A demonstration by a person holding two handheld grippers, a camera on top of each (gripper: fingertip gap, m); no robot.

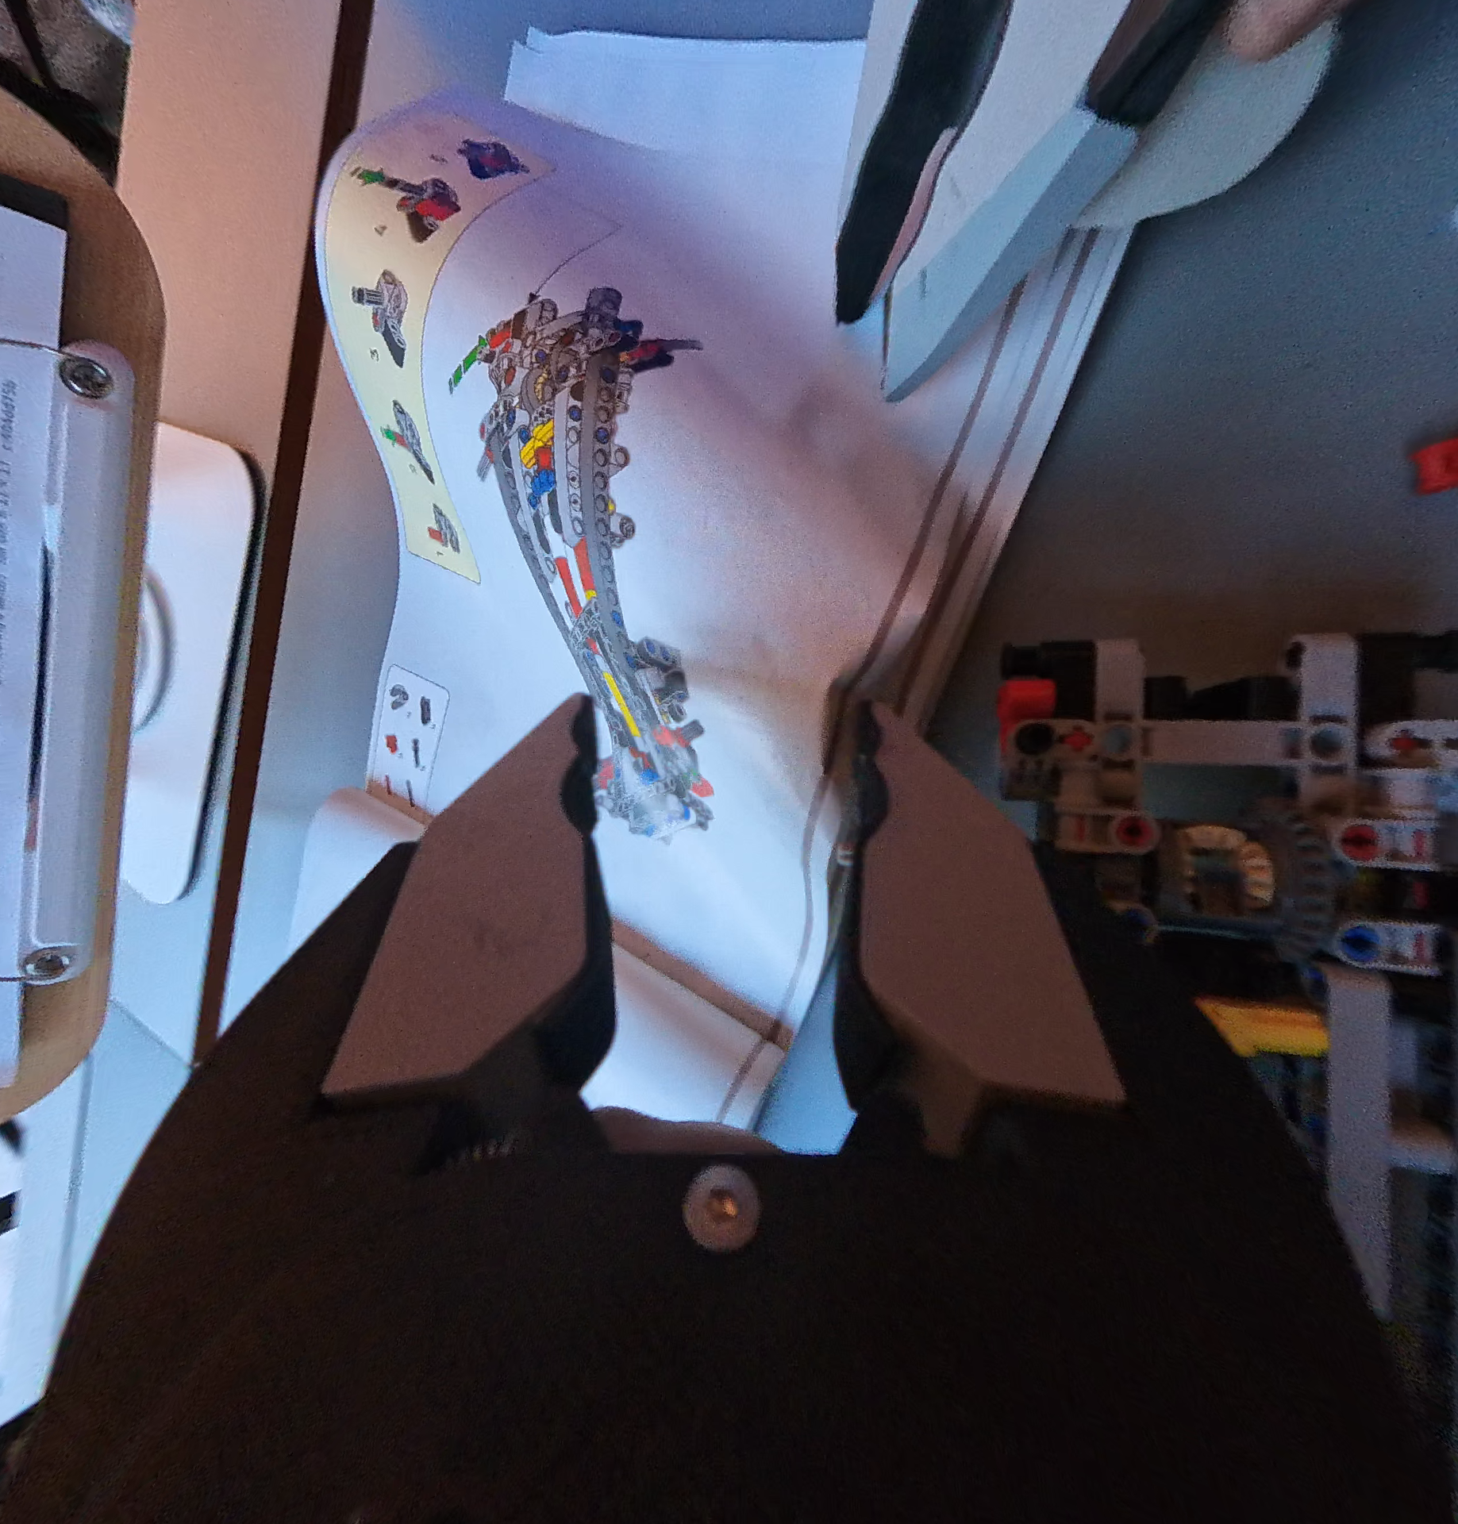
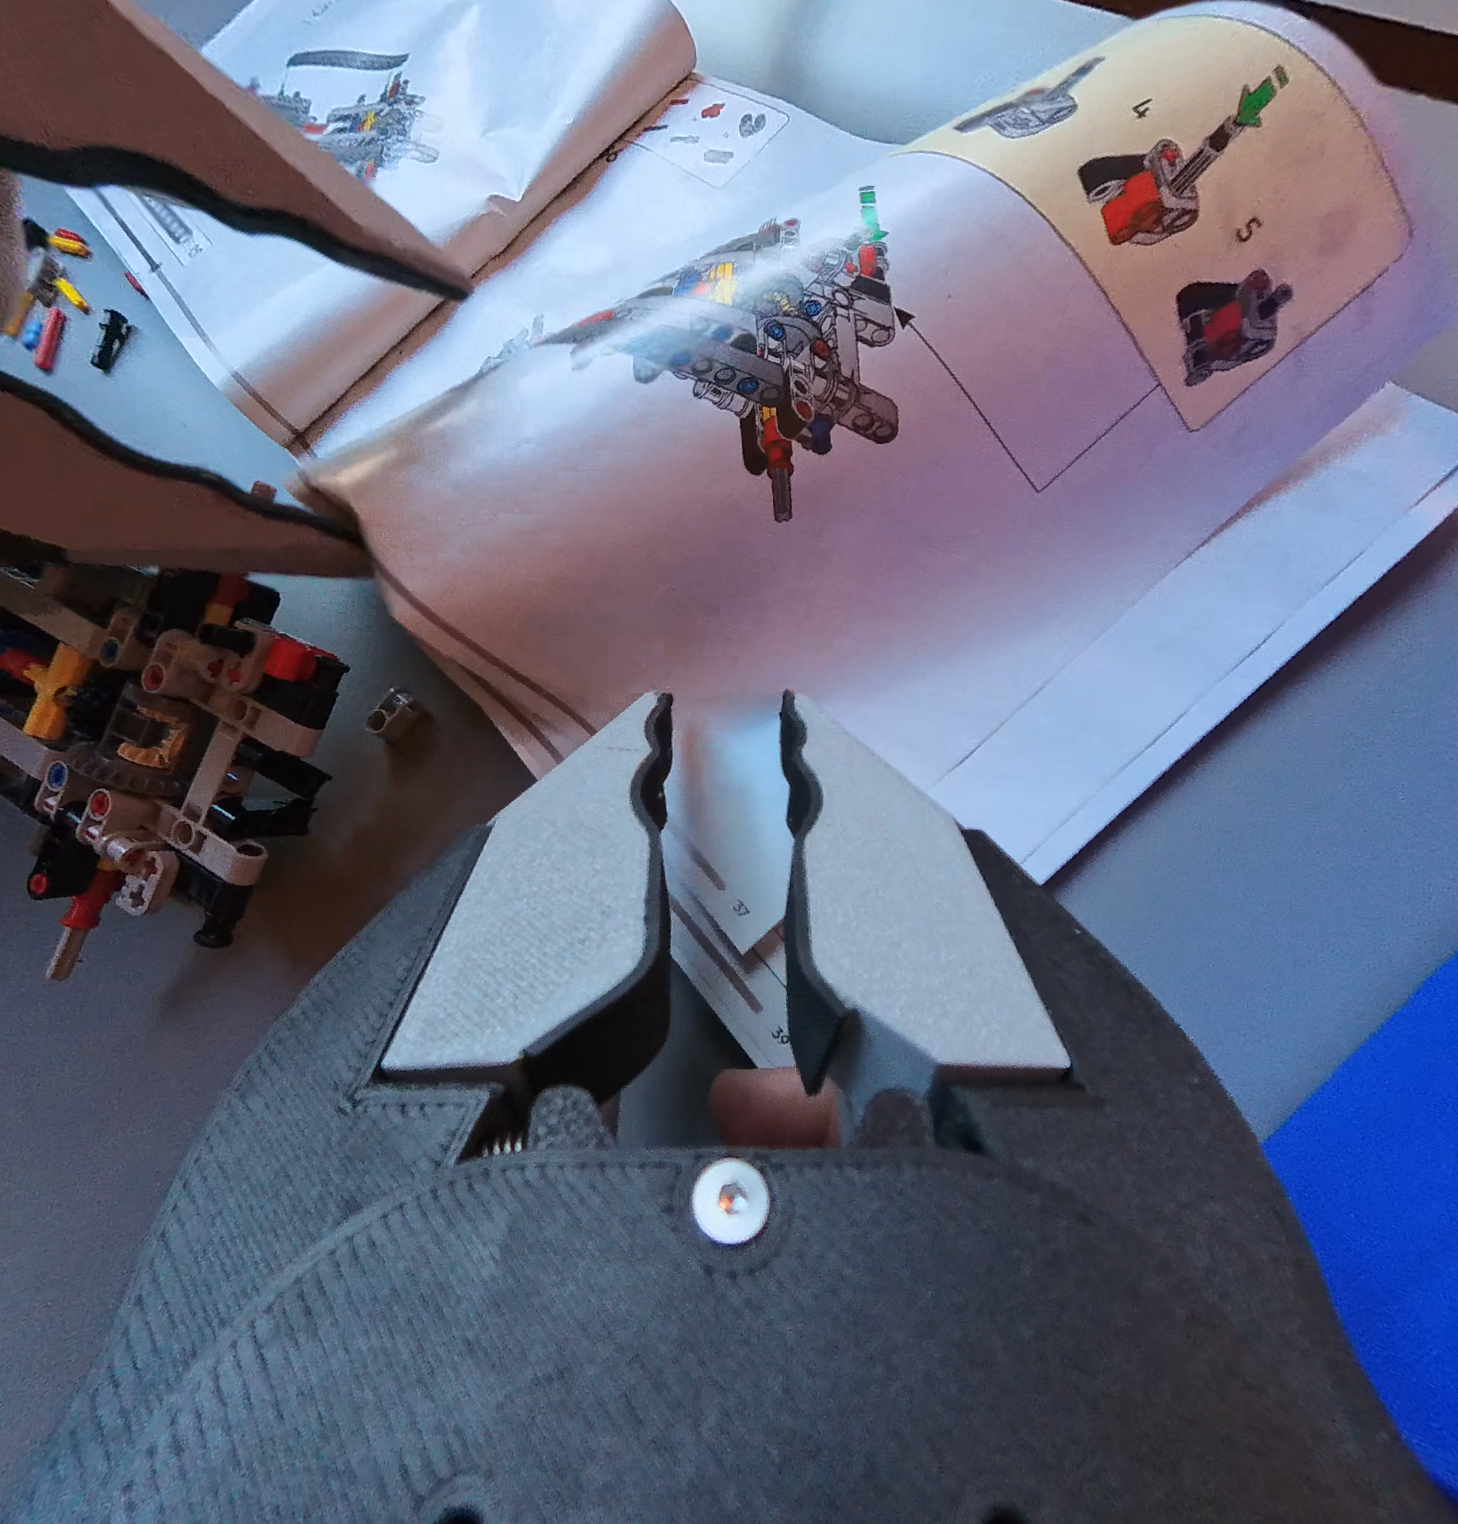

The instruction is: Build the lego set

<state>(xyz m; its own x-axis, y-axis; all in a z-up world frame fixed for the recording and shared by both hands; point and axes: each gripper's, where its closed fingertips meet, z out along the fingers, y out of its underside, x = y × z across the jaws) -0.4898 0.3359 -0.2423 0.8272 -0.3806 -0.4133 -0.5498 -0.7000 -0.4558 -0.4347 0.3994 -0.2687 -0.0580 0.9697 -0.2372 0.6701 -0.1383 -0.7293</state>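
Left gripper (image 1: 721,742): jaws wide apart, a lifted page of the instruction booklet (image 1: 709,511) between them; its edge runs along the right-hand finger (image 1: 940,833), and whether the pads press on it I cannot tell. Right of the fingers stands a brick model (image 1: 1253,792).

Right gripper (image 2: 725,717): jaws partly open, nothing gripped, page corners below the gap. Small grey connector (image 2: 395,711) left of its fingers.

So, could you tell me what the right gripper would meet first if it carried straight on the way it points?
Most likely the curled page of the open instruction booklet, which rises directly ahead of the right gripper; its fingers stand apart, and depth is hard to judge.
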